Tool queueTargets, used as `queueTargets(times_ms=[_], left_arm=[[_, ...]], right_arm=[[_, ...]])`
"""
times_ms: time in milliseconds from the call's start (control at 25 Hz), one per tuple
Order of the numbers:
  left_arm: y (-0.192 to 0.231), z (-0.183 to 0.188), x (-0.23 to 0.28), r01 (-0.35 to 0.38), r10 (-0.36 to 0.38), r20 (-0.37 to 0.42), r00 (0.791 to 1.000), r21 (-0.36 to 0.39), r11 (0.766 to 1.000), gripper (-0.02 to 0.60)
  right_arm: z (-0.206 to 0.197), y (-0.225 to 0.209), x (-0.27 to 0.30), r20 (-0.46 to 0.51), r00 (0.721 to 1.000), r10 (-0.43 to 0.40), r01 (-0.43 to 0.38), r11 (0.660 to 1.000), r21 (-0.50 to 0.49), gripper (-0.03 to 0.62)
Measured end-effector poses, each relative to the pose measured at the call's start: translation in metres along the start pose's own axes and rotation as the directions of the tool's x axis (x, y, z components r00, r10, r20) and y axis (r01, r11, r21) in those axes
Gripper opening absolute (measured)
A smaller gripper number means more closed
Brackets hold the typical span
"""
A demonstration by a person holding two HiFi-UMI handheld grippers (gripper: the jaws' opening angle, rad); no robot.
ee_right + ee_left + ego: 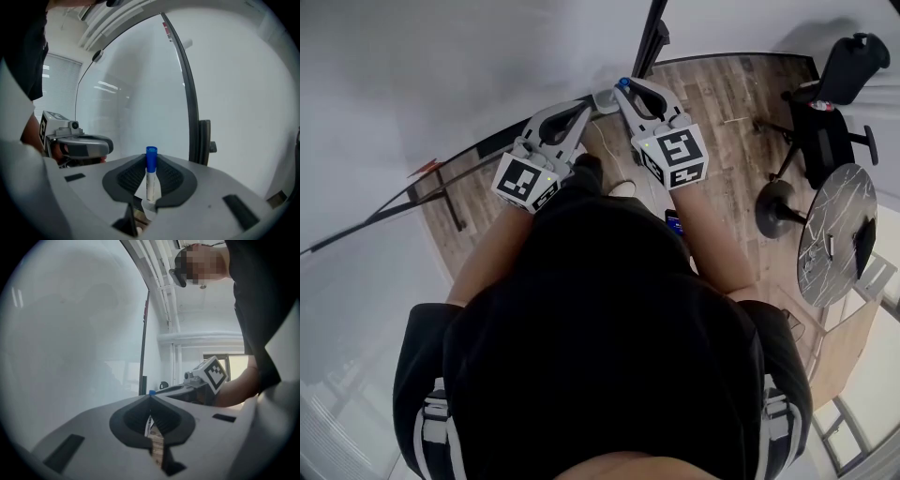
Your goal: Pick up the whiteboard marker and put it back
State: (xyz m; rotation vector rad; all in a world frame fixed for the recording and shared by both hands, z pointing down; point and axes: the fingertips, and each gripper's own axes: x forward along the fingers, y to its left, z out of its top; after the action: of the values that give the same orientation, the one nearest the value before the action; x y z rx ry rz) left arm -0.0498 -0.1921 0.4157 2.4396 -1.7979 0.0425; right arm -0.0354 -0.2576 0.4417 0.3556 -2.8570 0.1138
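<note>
Two hand-held grippers, one marker, one whiteboard; person seen from overhead, both forearms extended toward the board.

Left gripper (150,398): jaws brought together, tips meeting, nothing between the dark pads; only a thin slit lower down shows floor behind. It is held just beside the other tool, on its left in the head view, with the two tips near each other.

Right gripper (151,158): jaws closed part-way onto the one whiteboard marker (150,174), the pads pressing its white barrel from both sides. The marker stands upright in the grip, its single blue cap (151,156) uppermost and rising just above the jaw tips. In the head view the cap shows as a small blue spot at the tip of this gripper, close to the board's dark frame.

Marker cubes: two, one on each gripper, each bearing black-and-white square patterns; the left cube (525,180) and the right cube (673,155) lie side by side above the person's dark top.

Whiteboard (140,84): one, pale and glossy, filling the background of both gripper views; one dark frame edge (187,98) runs up its side, with one dark bracket fixed low on it. Whether the marker touches the board cannot be told.

Surroundings, head view: one wood-plank floor (722,94); one black office chair (830,103) at upper right, well apart from the grippers; one round table (834,211) below it at the right edge, carrying one dark flat object.
</note>
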Motion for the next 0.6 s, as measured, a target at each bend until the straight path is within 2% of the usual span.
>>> queueTargets(times_ms=[240,600], left_arm=[[-0.001,0.017,0.0,0.004,-0.004,0.025,1.0,0.009,1.0,0.003],[-0.015,0.04,-0.005,0.032,-0.035,0.032,0.999,0.087,0.996,0.003]], right_arm=[[0.02,0.005,-0.016,0.036,0.998,0.042,-0.043,0.999,0.026,0.066],[0.039,0.014,-0.049,0.064,0.993,0.095,-0.096,0.995,0.018,0.066]])
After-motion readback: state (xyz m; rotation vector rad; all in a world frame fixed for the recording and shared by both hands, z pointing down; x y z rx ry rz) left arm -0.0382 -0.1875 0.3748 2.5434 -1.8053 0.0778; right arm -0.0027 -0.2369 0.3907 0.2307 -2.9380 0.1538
